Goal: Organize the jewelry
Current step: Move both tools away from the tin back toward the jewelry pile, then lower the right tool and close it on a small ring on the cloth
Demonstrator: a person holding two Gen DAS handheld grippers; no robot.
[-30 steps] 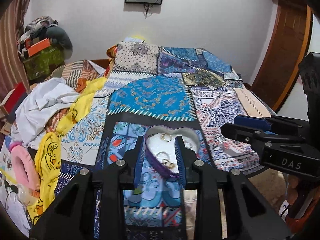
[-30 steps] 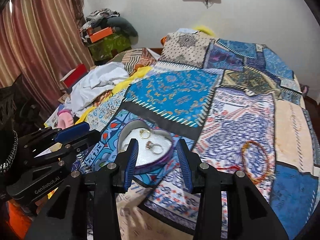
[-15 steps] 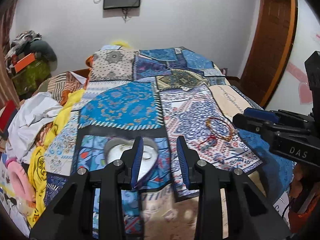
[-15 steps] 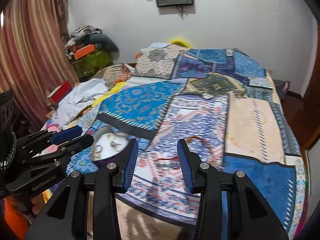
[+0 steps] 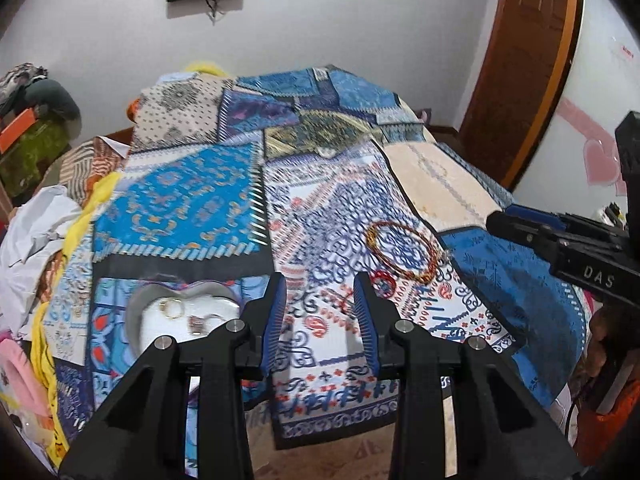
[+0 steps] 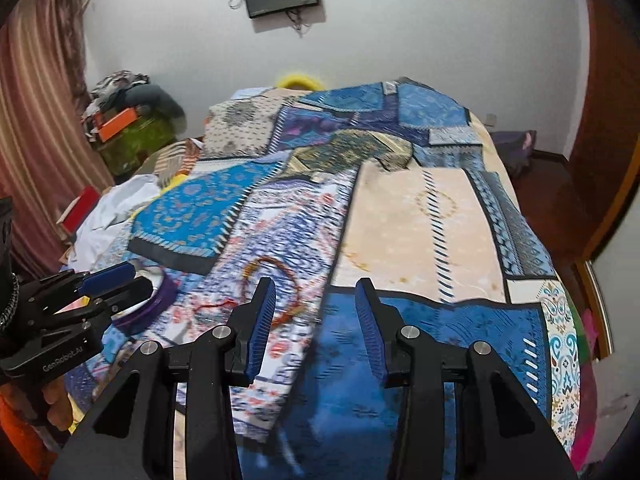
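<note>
A heart-shaped tray [image 5: 144, 312] with a purple rim lies on the patchwork bedspread and holds rings [image 5: 172, 307]; in the right wrist view only its rim [image 6: 158, 300] shows behind the left gripper. An orange-red beaded bracelet [image 5: 400, 250] lies on the patterned cloth to its right, also in the right wrist view [image 6: 276, 280]. A small red thread piece [image 5: 380, 280] lies beside it. My left gripper [image 5: 320, 320] is open and empty, between tray and bracelet. My right gripper [image 6: 316, 328] is open and empty, just right of the bracelet.
White and yellow clothes [image 5: 40, 224] are piled at the bed's left side. A cluttered green box [image 6: 132, 136] stands by the curtain. A wooden door [image 5: 520, 60] is at the right. The bed's near edge [image 5: 332, 436] drops off below the grippers.
Both grippers have swung right, away from the heart tray toward the bracelet. The tray has slid to the left of each view. Both jaws stay open.
</note>
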